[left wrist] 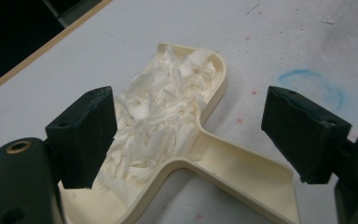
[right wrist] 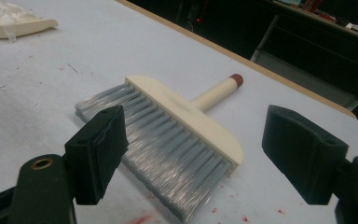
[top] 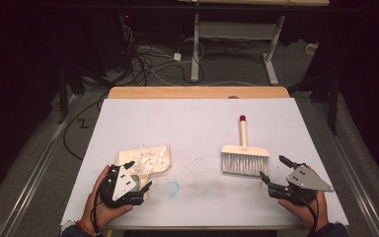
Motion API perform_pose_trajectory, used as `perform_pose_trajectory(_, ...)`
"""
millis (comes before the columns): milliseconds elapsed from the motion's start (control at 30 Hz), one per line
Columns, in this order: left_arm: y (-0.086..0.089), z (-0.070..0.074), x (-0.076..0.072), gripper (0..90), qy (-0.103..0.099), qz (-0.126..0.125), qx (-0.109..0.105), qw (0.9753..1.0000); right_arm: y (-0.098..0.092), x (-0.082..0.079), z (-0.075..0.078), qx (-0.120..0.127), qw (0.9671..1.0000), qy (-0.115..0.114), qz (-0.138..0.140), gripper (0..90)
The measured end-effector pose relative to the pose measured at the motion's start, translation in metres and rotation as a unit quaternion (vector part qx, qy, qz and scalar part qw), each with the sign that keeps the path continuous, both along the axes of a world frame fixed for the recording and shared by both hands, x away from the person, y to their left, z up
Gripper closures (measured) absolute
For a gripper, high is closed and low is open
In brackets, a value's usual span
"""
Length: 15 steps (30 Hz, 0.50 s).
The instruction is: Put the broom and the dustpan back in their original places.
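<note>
A cream dustpan (top: 150,159) lies at the table's near left, loaded with white paper shreds (left wrist: 163,112). My left gripper (top: 139,176) is open, its jaws standing either side of the dustpan's handle (left wrist: 242,163) without touching it. At the near right lies a cream hand brush (top: 244,157) with grey bristles; its red-tipped handle (top: 242,119) points away from me. My right gripper (top: 272,167) is open just beside the bristles' right end. In the right gripper view the brush (right wrist: 182,119) lies between and beyond the wide-apart jaws of that gripper (right wrist: 198,156).
A white sheet (top: 197,123) covers the table, with a wooden strip (top: 197,92) along the far edge. A blue chalk ring (top: 171,187) and grey smudges mark the sheet near the front middle. A desk frame (top: 271,54) and cables lie on the floor beyond.
</note>
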<state>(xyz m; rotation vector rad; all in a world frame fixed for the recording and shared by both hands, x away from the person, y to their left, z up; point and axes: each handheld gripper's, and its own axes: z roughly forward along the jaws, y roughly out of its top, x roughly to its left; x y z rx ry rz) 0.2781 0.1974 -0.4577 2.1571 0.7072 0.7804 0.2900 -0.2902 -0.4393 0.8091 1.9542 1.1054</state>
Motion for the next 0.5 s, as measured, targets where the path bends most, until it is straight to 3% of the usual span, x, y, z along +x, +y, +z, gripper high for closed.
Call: perform_pose_trajectory(500, -0.0051, -0.0017, 0.0039, 17.2, 0.009, -0.008, 0.006, 0.9999, -0.0015, 0.0012, -0.0024, -0.002, 1.0000, 0.005, -0.002, 23.2)
